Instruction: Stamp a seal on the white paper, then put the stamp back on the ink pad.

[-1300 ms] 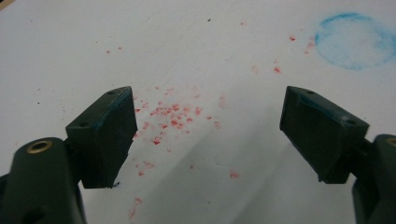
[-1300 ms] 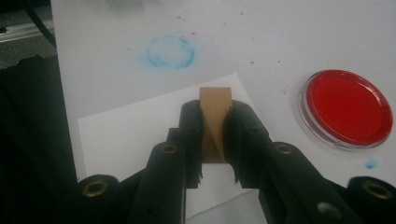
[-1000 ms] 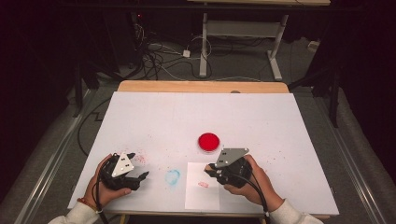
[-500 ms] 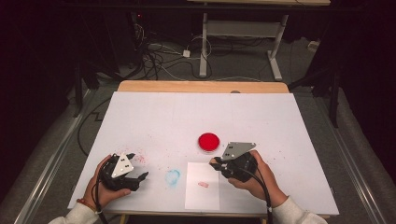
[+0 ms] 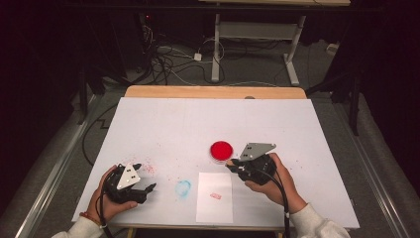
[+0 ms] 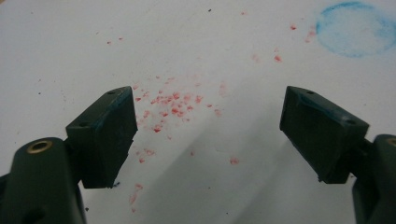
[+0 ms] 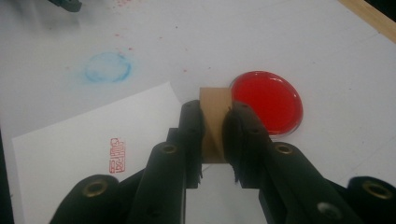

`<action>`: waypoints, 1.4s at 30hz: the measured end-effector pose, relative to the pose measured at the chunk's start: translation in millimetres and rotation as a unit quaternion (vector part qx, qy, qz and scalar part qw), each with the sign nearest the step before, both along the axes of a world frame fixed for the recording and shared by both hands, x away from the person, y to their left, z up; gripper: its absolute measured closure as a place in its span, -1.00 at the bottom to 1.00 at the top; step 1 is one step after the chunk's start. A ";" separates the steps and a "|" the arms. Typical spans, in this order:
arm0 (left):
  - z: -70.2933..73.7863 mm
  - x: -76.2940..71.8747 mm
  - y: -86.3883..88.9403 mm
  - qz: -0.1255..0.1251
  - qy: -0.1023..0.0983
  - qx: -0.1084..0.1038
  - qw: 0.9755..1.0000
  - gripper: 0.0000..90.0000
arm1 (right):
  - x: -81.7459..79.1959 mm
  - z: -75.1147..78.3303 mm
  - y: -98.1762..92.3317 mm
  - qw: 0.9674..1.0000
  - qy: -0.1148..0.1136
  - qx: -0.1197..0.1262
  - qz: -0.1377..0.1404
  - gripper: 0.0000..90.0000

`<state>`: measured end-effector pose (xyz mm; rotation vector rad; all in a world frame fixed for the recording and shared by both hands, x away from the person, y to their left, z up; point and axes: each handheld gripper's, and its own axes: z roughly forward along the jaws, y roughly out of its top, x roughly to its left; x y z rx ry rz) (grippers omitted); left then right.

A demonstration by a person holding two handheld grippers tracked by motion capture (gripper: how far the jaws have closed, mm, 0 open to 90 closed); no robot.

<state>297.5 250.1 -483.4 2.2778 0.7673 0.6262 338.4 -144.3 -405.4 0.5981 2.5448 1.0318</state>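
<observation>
- Since a second ago, the right claw (image 7: 214, 123) is drifting from the paper (image 5: 214, 198) toward the red ink pad (image 7: 266, 100).
- It is gripping what looks like a wooden stamp (image 7: 215, 109), just beside the pad.
- Left claw (image 6: 208, 135) is resting open over the desk (image 5: 168, 124).

- Paper (image 5: 214, 198) lies on the table (image 5: 198, 124), at its near edge.
- Dish (image 5: 221, 149) sits just behind the paper.
- Stamp (image 7: 215, 122), between the right gripper (image 7: 214, 116) fingers, is beside the dish.
- Left gripper (image 5: 143, 189) is left of the paper.
</observation>
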 end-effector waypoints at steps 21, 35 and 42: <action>1.5 1.6 -6.5 -0.008 -0.008 0.008 1.000 -0.60 | 34.5 7.1 -2.5 0.999 0.001 -0.008 -0.038 0.70; 1.0 0.8 -6.5 -0.008 -0.006 0.008 1.000 -0.60 | 59.5 -6.2 18.7 0.998 0.023 -0.033 -0.044 0.70; 0.5 1.1 -6.6 -0.008 -0.004 0.007 1.000 -0.60 | 69.6 -15.8 28.8 0.998 0.032 -0.042 -0.043 0.70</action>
